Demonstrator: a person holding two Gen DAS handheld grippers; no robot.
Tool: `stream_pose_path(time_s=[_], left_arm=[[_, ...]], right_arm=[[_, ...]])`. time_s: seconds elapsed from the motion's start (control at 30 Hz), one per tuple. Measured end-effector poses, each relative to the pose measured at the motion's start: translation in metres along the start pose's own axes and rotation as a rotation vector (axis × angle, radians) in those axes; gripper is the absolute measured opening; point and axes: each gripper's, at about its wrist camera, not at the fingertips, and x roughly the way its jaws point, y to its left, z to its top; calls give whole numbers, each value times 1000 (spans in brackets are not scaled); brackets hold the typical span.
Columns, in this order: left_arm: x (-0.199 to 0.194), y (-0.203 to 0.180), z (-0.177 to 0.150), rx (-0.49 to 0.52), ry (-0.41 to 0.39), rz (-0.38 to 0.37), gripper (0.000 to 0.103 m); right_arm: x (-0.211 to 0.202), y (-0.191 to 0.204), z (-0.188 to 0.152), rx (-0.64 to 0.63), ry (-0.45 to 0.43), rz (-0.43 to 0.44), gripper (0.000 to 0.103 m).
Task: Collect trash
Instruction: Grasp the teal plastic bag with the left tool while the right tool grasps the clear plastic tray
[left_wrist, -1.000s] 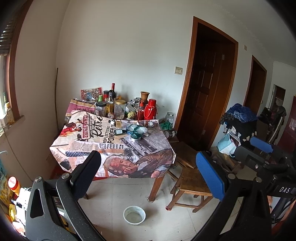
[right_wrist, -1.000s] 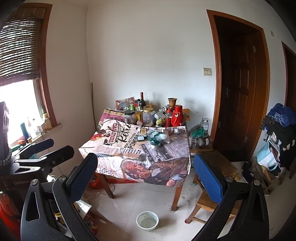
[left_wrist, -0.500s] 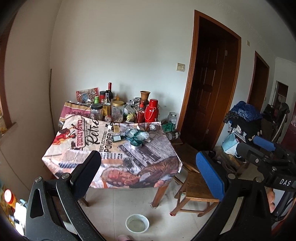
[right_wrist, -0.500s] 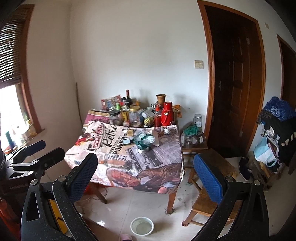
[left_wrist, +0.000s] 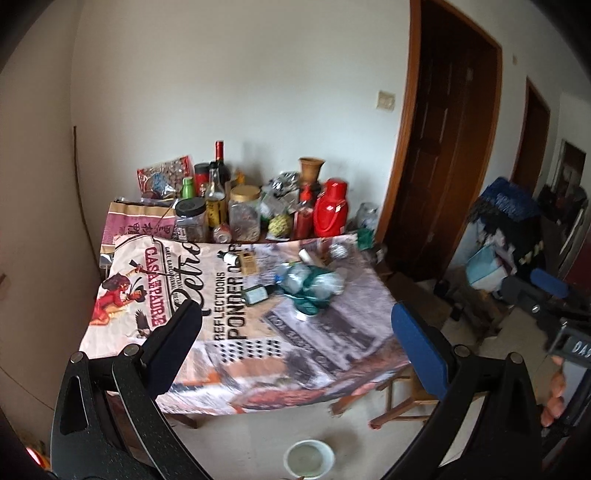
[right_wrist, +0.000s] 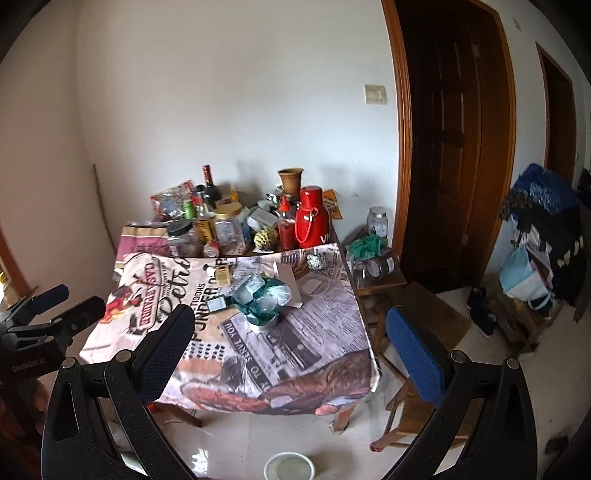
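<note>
A crumpled heap of green and clear plastic wrappers (left_wrist: 310, 288) (right_wrist: 264, 295) lies mid-table on the printed tablecloth (left_wrist: 236, 350) (right_wrist: 295, 354). Beside it are a small dark bottle (left_wrist: 258, 293) (right_wrist: 218, 303), a white card (right_wrist: 288, 280), a foil ball (right_wrist: 316, 261) and a small yellow box (left_wrist: 248, 262). My left gripper (left_wrist: 295, 343) is open and empty, well short of the table's near edge. My right gripper (right_wrist: 290, 347) is also open and empty, at about the same distance. Each gripper shows at the edge of the other's view.
Bottles, jars and a red thermos (right_wrist: 310, 221) crowd the table's back edge. A low wooden stool (right_wrist: 417, 387) stands at the table's right, with a small side table (right_wrist: 384, 280) holding jars behind it. A white bowl (right_wrist: 290, 467) sits on the floor. Bags and clothes (right_wrist: 539, 236) pile up at right.
Both grippers have come closer to the table, which now fills more of each view. The window has slid out of sight. Both stay open.
</note>
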Motion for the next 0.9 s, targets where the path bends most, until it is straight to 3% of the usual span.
stream_pose_path(time_s=[0.17,0.4,0.6,0.73,0.9], left_arm=[[67,21,6,-27,106,12,103],[152,34,7,-181,235,78,103],[226,27,12,-310,319,170,103],[273,21,9,-378,385,167,103],[327,19,-1,-476,487,173,88]], right_arm=[[50,-4,8,16,75,-19,103],[127,-31,16,4,204,-20,103],[202,-63,31,-41,328,22,103],[251,-81,40,-98,382,27,103],[316,-102,43,-107,461,78,101]])
